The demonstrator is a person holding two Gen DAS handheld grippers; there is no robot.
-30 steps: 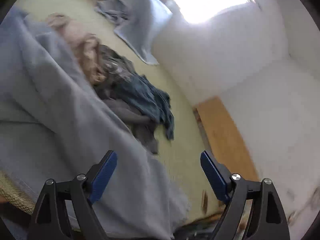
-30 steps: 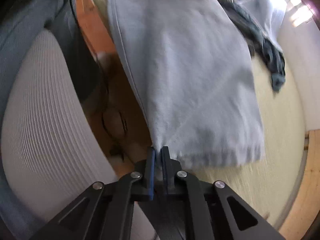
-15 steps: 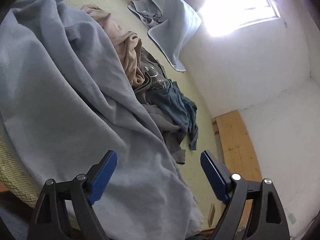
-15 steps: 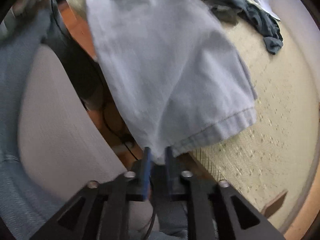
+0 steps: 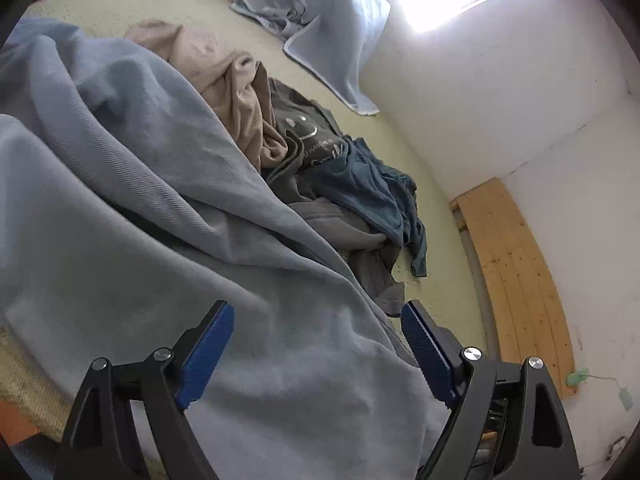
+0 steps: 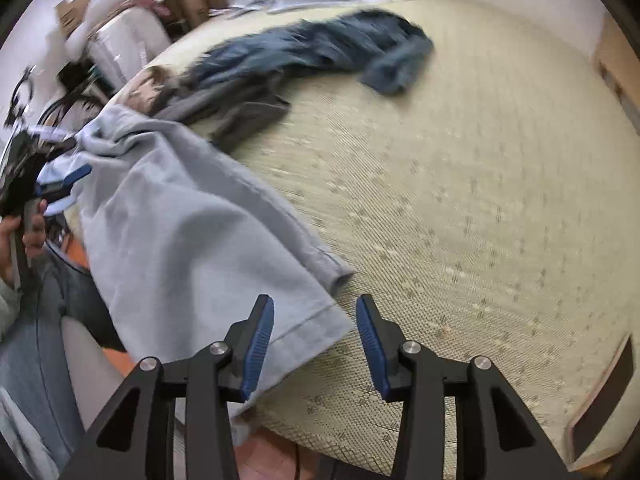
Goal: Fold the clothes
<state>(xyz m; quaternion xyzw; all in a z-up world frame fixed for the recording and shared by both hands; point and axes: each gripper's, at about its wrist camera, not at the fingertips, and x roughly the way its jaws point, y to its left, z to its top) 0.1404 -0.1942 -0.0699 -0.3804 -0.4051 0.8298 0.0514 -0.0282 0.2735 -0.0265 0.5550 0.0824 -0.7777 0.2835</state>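
Note:
Light blue trousers (image 6: pixel 180 240) lie along the near edge of the mattress (image 6: pixel 460 200), their hem at the corner and partly hanging over the edge. My right gripper (image 6: pixel 316 344) is open and empty, its jaws just above the hem. My left gripper (image 5: pixel 316 354) is open and empty over the bunched upper part of the same trousers (image 5: pixel 140 220). The left gripper also shows in the right wrist view (image 6: pixel 60 184), held by a hand at the far left.
A pile of clothes lies further up the mattress: a beige garment (image 5: pixel 224 80), a grey printed shirt (image 5: pixel 308 136) and a dark blue garment (image 5: pixel 368 192). A light blue cloth (image 5: pixel 332 28) lies by the wall. A wooden plank (image 5: pixel 520 280) runs beside the mattress. Boxes (image 6: pixel 132 20) stand behind.
My right gripper let go of the trouser hem and opened; the trousers dropped onto the mattress edge. The left gripper stayed open and moved closer over the trousers.

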